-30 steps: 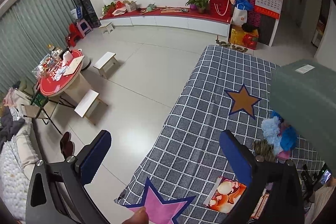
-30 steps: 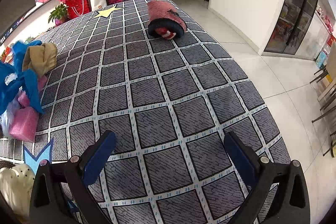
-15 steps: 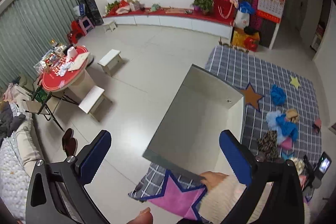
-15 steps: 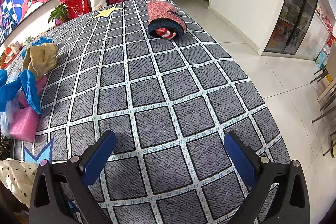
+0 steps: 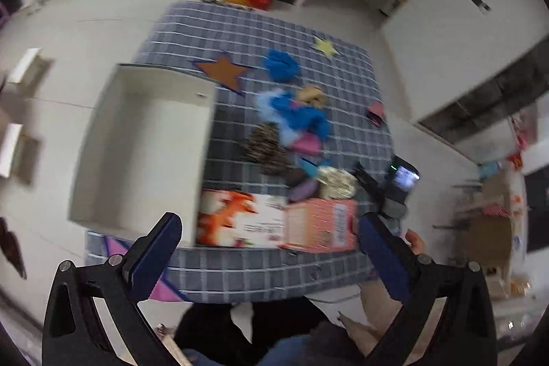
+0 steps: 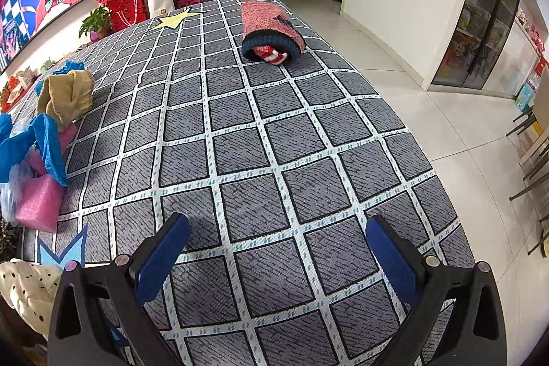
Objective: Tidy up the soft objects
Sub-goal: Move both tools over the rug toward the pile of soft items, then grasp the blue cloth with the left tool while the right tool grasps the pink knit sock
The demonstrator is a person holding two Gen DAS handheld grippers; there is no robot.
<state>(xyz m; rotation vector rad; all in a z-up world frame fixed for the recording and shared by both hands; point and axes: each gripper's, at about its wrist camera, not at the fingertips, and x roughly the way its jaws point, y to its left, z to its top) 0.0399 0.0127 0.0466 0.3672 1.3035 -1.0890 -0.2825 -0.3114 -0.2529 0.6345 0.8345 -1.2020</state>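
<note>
Hovering high above the grey checked mat (image 5: pixel 240 33), the left gripper (image 5: pixel 271 246) had its blue-padded fingers spread wide with nothing between them. Below it, a pale open storage box (image 5: pixel 144 139) stood at the mat's edge, just beside a heap of soft things: a bright blue fluffy cloth (image 5: pixel 298 119), a tan knitted piece (image 5: pixel 310 95) and a pink foam block (image 5: pixel 305 143). The right gripper (image 6: pixel 278 249) sat low over the mat, equally wide and empty. A rolled pink knitted hat with a dark band (image 6: pixel 271 33) lay well apart from the heap, toward the far corner.
</note>
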